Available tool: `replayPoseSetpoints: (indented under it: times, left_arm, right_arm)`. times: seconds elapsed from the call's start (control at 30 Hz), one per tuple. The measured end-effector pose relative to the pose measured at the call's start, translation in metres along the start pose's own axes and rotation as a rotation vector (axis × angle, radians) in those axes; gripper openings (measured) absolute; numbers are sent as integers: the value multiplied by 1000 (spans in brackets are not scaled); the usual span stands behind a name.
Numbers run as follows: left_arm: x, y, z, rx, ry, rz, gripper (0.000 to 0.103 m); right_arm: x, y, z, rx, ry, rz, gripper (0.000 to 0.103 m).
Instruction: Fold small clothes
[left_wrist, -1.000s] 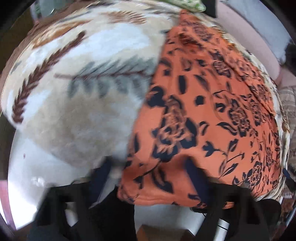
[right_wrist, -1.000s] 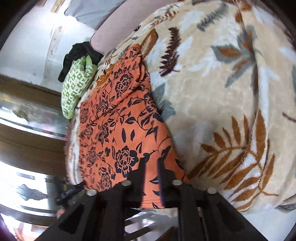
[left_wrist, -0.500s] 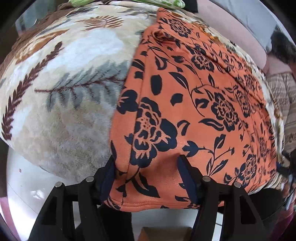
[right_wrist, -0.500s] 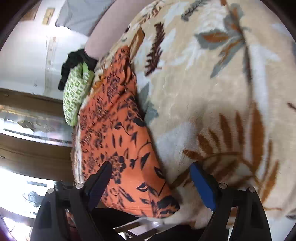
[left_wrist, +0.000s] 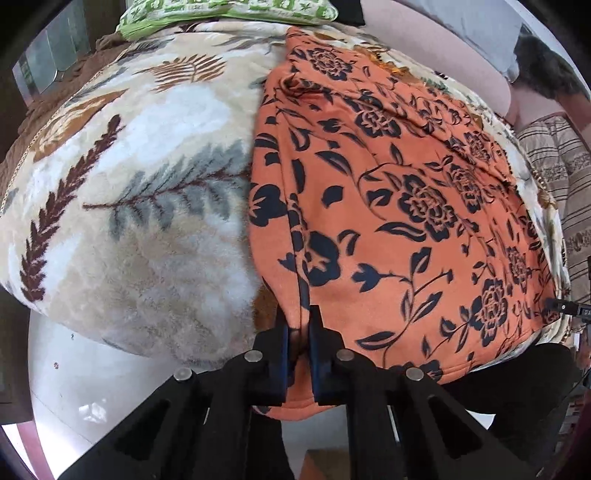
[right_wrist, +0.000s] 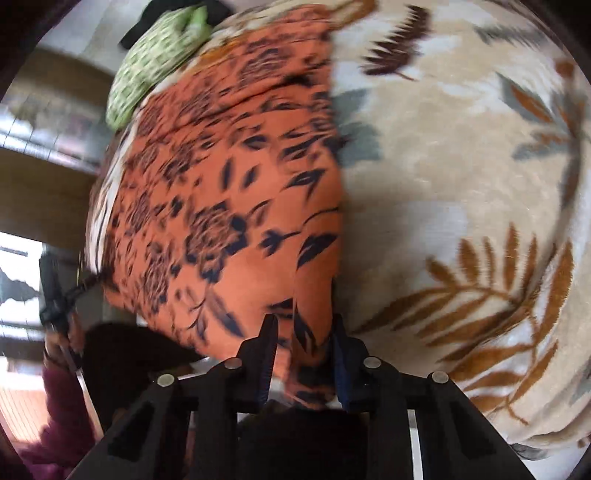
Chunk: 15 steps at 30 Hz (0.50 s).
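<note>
Jaws of the left gripper (left_wrist: 298, 325) pinch the orange garment (left_wrist: 388, 206); right gripper's (right_wrist: 301, 332) grip is blurred.

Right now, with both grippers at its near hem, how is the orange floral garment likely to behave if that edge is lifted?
The orange floral garment will probably drape limply: it already creases and follows the leaf-print blanket. It looks light and thin where the left gripper pinches its hem. Its soft nap likely drags on the blanket rather than sliding. The right gripper, jaws just closing, straddles its other corner.
</note>
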<state>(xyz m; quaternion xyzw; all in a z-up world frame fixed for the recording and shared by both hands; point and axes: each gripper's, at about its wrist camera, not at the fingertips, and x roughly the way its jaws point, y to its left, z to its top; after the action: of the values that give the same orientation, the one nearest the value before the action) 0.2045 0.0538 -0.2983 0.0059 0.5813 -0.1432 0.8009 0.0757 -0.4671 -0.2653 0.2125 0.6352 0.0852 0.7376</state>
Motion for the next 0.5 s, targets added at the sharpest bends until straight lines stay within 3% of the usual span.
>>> replayPoseSetpoints:
  times: [0.07,0.13,0.2,0.27,0.3,0.33,0.37,0.4,0.43,0.47,0.5]
  left_arm:
    - [8,7,2,-27,52,41,20]
    - [14,15,0,-67,109,73,50]
    - [18,21,-1,-97,135,78,54]
    - [21,23,1,-109,137,60,54]
    - [22,25,1,-108,135,54,54]
    - [22,24,2,-103,132,48,47]
    - [20,26,2,-87,127,35,40]
    - [20,22,2,-61,121,15,24]
    - [20,17,2,-35,115,8,16]
    - [20,13,2,-21,111,14,14]
    - [19,11,3,-11,105,17,10]
  right_arm:
    - [4,3,3,5,9,-20,30]
    - [16,-4,9,50,59,-47,31]
    - [23,-10,12,101,81,-34,35]
    - [23,-7,11,86,83,-10,60]
    - [22,-5,9,63,77,6,62]
    - [23,1,7,26,62,-13,62]
    - [25,5,7,7,65,-30,59]
    - [27,9,7,-9,64,-48,52]
    - [26,12,8,-31,58,-82,28]
    - [25,13,7,-38,57,-90,20]
    - [25,14,8,-34,56,-81,20]
